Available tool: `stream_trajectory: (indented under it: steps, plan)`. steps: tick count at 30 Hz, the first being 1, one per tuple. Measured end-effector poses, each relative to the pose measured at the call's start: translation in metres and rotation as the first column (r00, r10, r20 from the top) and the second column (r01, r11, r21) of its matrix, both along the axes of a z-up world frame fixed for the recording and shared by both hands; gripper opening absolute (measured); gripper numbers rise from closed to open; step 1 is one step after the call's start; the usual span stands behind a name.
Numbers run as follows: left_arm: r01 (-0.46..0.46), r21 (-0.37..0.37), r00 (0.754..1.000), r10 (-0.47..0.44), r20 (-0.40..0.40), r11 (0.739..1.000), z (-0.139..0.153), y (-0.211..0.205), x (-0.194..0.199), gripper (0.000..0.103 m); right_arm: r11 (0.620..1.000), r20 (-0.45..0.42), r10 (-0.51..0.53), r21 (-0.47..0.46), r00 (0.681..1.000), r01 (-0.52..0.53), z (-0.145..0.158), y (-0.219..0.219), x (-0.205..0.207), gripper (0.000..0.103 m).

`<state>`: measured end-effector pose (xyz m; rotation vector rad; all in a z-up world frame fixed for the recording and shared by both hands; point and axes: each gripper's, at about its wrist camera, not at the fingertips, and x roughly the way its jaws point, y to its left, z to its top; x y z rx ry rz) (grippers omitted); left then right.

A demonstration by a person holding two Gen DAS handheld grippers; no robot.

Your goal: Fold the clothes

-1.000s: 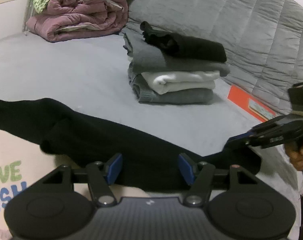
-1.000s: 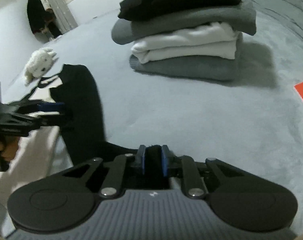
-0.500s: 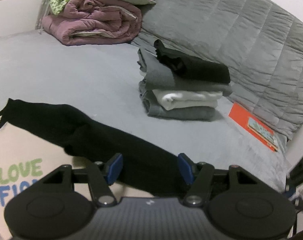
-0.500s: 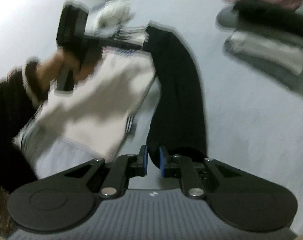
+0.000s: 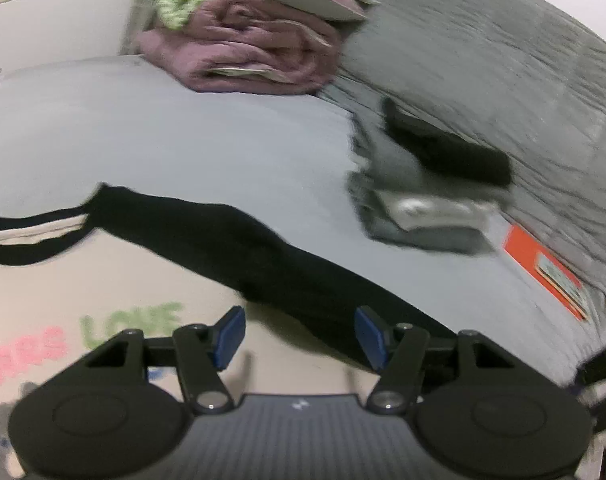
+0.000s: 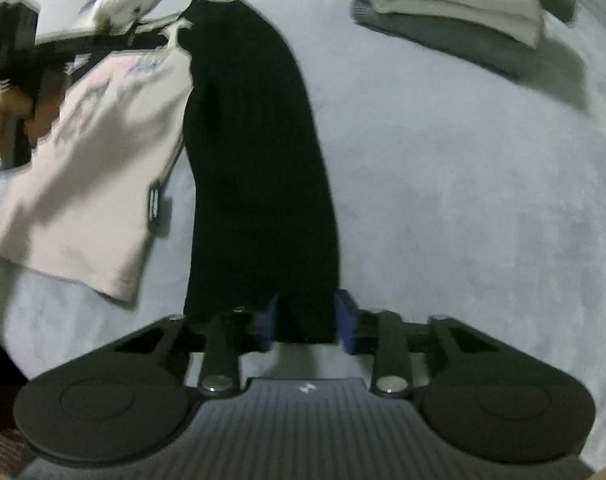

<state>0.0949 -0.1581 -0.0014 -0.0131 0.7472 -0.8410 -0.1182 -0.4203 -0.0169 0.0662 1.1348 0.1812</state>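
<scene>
One grey bed surface (image 5: 183, 128), quilted grey backrest (image 5: 503, 60); pink rolled bedding (image 5: 255, 56)

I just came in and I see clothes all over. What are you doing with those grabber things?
A person is folding a cream shirt with black sleeves on a grey bed. The right gripper pinches the end of one black sleeve, its jaws just closing on the cloth. The left gripper is open above the shirt's printed front, holding nothing. A stack of folded clothes waits nearby.
</scene>
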Motion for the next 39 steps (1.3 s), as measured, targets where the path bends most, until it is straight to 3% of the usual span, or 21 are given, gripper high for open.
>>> stream_trajectory:
  steps: [3, 7, 11, 16, 20, 23, 27, 30, 31, 32, 33, 34, 37, 39]
  plan:
    - [-0.074, -0.019, 0.997, 0.074, -0.022, 0.997, -0.001, 0.009, 0.024, 0.061, 0.998, 0.004, 0.004, -0.057, 1.000, -0.004, 0.009, -0.004, 0.003, 0.005]
    - [-0.153, -0.046, 0.987, 0.151, -0.053, 0.987, -0.004, 0.012, 0.057, 0.051, 0.972, 0.063, -0.039, -0.228, 0.997, 0.053, 0.027, -0.027, 0.019, 0.005]
    - [-0.219, -0.022, 0.976, 0.219, -0.021, 0.975, -0.009, 0.003, 0.086, 0.044, 0.898, 0.140, -0.082, -0.419, 0.987, 0.134, 0.038, -0.053, 0.050, 0.005]
    - [-0.263, 0.051, 0.963, 0.258, 0.080, 0.964, -0.009, -0.005, 0.118, 0.045, 0.810, 0.194, -0.142, -0.541, 0.971, 0.227, 0.037, -0.083, 0.077, 0.005]
    - [-0.222, 0.110, 0.966, 0.203, 0.162, 0.969, -0.009, -0.014, 0.140, 0.049, 0.767, 0.240, -0.196, -0.566, 0.951, 0.301, 0.030, -0.098, 0.089, 0.005]
    - [-0.135, 0.218, 0.969, 0.082, 0.234, 0.967, -0.014, -0.028, 0.150, 0.052, 0.755, 0.238, -0.204, -0.580, 0.950, 0.307, 0.023, -0.104, 0.096, 0.005]
    - [0.007, 0.355, 0.965, -0.099, 0.242, 0.935, -0.026, -0.048, 0.158, 0.052, 0.746, 0.237, -0.211, -0.588, 0.948, 0.312, 0.016, -0.105, 0.101, 0.005]
    - [0.029, 0.417, 0.945, -0.161, 0.285, 0.909, -0.031, -0.058, 0.155, 0.052, 0.744, 0.231, -0.222, -0.588, 0.947, 0.317, 0.012, -0.106, 0.102, 0.005]
    - [0.032, 0.425, 0.943, -0.169, 0.288, 0.905, -0.032, -0.060, 0.154, 0.050, 0.744, 0.228, -0.226, -0.587, 0.947, 0.319, 0.011, -0.105, 0.101, 0.005]
    - [0.044, 0.421, 0.945, -0.175, 0.278, 0.906, -0.032, -0.060, 0.153, 0.033, 0.744, 0.228, -0.232, -0.585, 0.946, 0.324, 0.009, -0.106, 0.101, 0.005]
    - [0.075, 0.406, 0.948, -0.190, 0.253, 0.911, -0.033, -0.059, 0.150, 0.009, 0.743, 0.229, -0.241, -0.582, 0.943, 0.331, 0.007, -0.106, 0.101, 0.005]
    - [0.089, 0.401, 0.949, -0.200, 0.244, 0.912, -0.033, -0.060, 0.146, 0.003, 0.741, 0.233, -0.250, -0.578, 0.940, 0.340, 0.005, -0.106, 0.101, 0.005]
    - [0.051, 0.442, 0.924, -0.210, 0.320, 0.896, -0.036, -0.065, 0.128, 0.000, 0.725, 0.256, -0.262, -0.584, 0.931, 0.365, 0.005, -0.104, 0.102, 0.005]
    - [0.019, 0.400, 0.925, -0.168, 0.340, 0.916, -0.033, -0.060, 0.125, 0.000, 0.713, 0.281, -0.264, -0.587, 0.923, 0.383, 0.008, -0.101, 0.099, 0.004]
